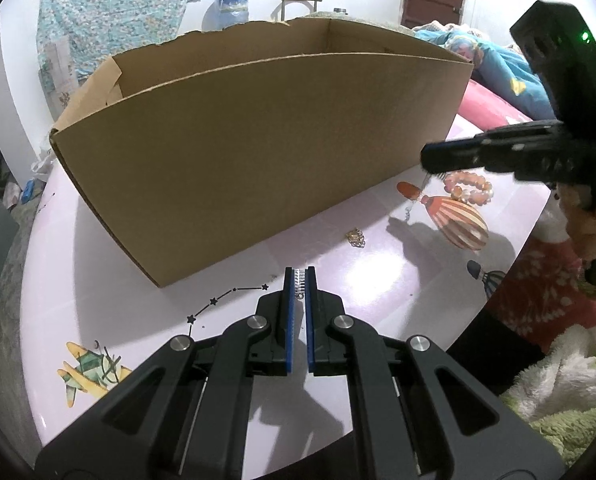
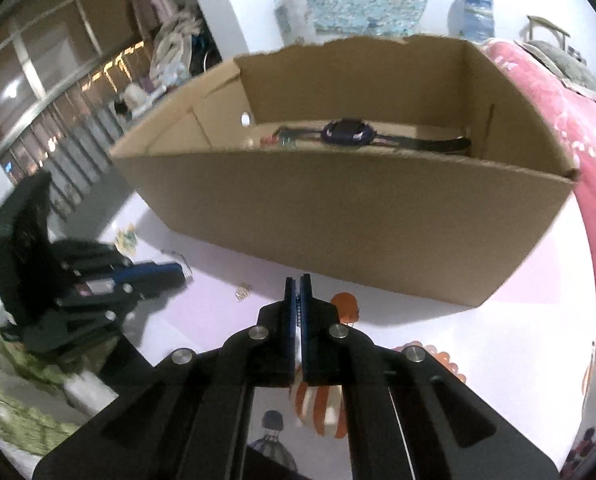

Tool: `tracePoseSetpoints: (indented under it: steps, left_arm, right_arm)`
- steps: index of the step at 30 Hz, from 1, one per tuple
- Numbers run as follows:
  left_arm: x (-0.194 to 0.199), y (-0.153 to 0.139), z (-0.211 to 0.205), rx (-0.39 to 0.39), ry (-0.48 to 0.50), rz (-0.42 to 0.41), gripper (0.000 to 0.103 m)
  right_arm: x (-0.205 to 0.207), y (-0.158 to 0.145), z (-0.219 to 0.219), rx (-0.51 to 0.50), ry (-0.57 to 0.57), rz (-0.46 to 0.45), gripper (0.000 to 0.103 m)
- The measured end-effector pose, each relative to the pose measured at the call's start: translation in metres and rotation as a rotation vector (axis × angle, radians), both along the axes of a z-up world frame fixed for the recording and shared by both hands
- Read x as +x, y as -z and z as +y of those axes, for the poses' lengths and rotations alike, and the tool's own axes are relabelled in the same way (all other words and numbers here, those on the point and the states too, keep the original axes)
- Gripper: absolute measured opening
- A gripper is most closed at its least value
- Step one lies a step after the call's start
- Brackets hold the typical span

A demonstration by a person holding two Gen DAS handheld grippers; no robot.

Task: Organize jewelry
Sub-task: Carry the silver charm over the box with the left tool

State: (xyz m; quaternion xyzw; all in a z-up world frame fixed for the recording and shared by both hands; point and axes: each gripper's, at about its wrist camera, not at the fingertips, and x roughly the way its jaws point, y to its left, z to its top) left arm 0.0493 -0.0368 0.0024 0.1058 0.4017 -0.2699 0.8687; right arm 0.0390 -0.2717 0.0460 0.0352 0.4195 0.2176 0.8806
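L gripper (image 1: pixel 299 280) pinching silver chain piece (image 1: pixel 299 285); R gripper (image 2: pixel 298 280) clamped on thin chain (image 1: pixel 412 204) by bead bracelet (image 1: pixel 468 188). Risk: dangling chain snags cardboard box (image 1: pixel 258 152) rim, slips from grip.

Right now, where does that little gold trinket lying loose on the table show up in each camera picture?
Left wrist view: the gold trinket lies just right of centre, on the table close to the cardboard box's near wall.
Right wrist view: the trinket sits left of centre, between the left gripper and the right gripper.
Shared landmark: the cardboard box.
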Motion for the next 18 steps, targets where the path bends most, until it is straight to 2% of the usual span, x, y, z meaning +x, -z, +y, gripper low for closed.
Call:
tracePoseSetpoints:
  steps: [6,11,15,18]
  left_arm:
    - [-0.004,-0.005,0.001,0.004,0.0,-0.015,0.004]
    - [-0.013,-0.022,0.004,-0.02,-0.001,-0.038,0.004]
    - [-0.023,-0.055,0.008,-0.079,0.021,-0.084,0.004]
    - [-0.028,-0.088,0.013,-0.158,0.052,-0.123,0.004]
  right_arm:
    - [-0.005,-0.017,-0.003,0.035,-0.011,-0.042,0.002]
    - [-0.012,-0.041,0.001,0.08,-0.025,-0.098,0.002]
    - [-0.017,-0.072,-0.001,0.128,-0.038,-0.165,0.002]
    - [-0.014,-0.097,0.0,0.161,-0.058,-0.222,0.002]
